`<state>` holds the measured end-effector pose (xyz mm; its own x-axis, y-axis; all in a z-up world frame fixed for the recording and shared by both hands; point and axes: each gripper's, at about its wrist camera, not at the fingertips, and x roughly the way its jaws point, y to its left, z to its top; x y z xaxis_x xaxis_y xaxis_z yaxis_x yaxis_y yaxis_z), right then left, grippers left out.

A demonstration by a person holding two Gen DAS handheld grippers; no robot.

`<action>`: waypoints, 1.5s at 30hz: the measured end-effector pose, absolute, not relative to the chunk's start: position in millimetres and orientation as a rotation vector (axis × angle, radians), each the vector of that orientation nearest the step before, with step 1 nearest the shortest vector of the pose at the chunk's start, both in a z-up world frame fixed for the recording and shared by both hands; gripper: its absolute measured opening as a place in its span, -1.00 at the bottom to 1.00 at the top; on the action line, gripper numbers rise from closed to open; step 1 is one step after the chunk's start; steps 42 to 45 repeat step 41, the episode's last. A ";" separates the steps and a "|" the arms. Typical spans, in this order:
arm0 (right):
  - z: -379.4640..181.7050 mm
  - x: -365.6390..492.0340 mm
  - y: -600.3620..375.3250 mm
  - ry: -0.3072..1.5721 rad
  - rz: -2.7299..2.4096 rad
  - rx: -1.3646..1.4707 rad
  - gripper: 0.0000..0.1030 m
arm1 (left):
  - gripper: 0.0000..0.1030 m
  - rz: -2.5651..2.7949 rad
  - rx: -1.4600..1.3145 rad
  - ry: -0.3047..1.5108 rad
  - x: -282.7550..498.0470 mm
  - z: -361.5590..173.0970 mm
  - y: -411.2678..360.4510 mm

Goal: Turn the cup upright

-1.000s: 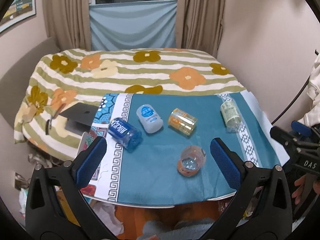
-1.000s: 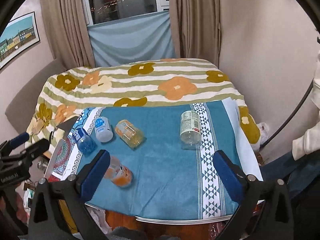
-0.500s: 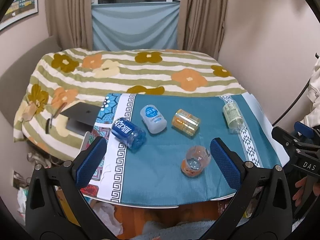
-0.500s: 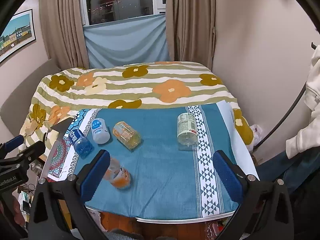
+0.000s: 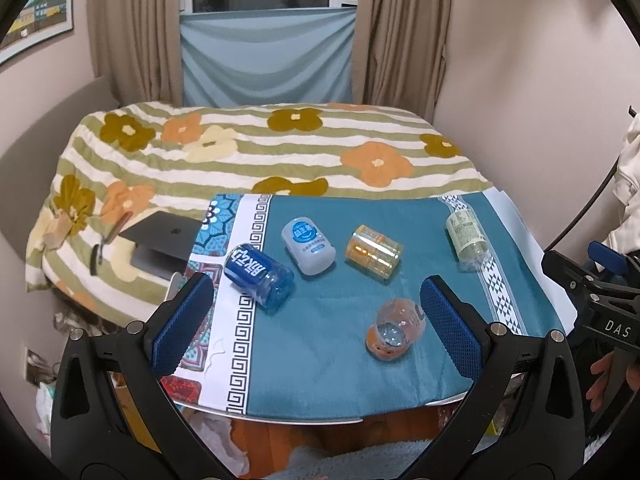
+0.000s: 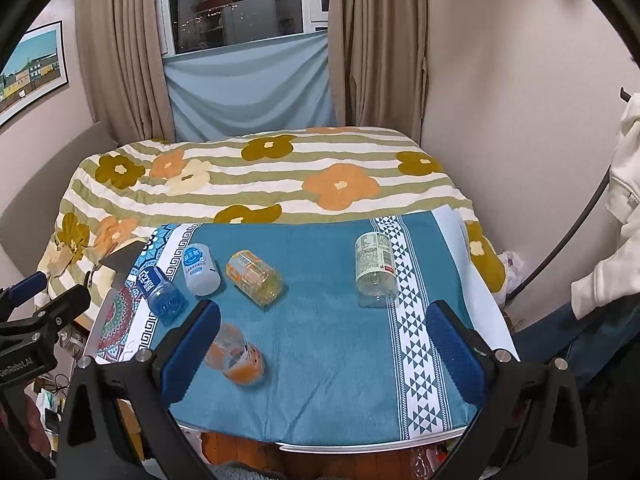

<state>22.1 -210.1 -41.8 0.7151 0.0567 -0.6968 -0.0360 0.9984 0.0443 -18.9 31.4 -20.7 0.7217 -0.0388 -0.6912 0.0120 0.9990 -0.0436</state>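
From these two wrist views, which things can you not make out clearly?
- Orange cup, right wrist view: its near-left part is hidden behind the right gripper's left finger.
- Blue cup, left wrist view: its label print is too small to read.
- Laptop, left wrist view: its right side is covered by the blue cloth.
- Left gripper and right gripper: both open, nothing between the fingers.

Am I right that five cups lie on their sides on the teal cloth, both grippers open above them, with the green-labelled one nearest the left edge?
Not quite: the green-labelled cup lies nearest the right edge, by the patterned band, as the right wrist view shows. The blue-labelled cup is the one nearest the left. The rest holds: five cups on their sides on the teal cloth, both grippers' jaws open.
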 end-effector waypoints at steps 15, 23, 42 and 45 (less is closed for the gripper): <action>-41.7 25.7 -213.7 0.777 0.045 0.037 0.99 | 1.00 -0.046 -0.025 0.758 -8.8 -20.6 31.2; -42.2 29.9 -215.7 0.782 0.040 0.038 0.99 | 1.00 -0.042 -0.020 0.758 -7.2 -20.0 29.9; -41.7 29.8 -215.1 0.781 0.039 0.038 0.99 | 1.00 -0.009 -0.004 0.738 -6.1 -17.4 32.0; -41.7 29.8 -215.1 0.781 0.039 0.038 0.99 | 1.00 -0.009 -0.004 0.738 -6.1 -17.4 32.0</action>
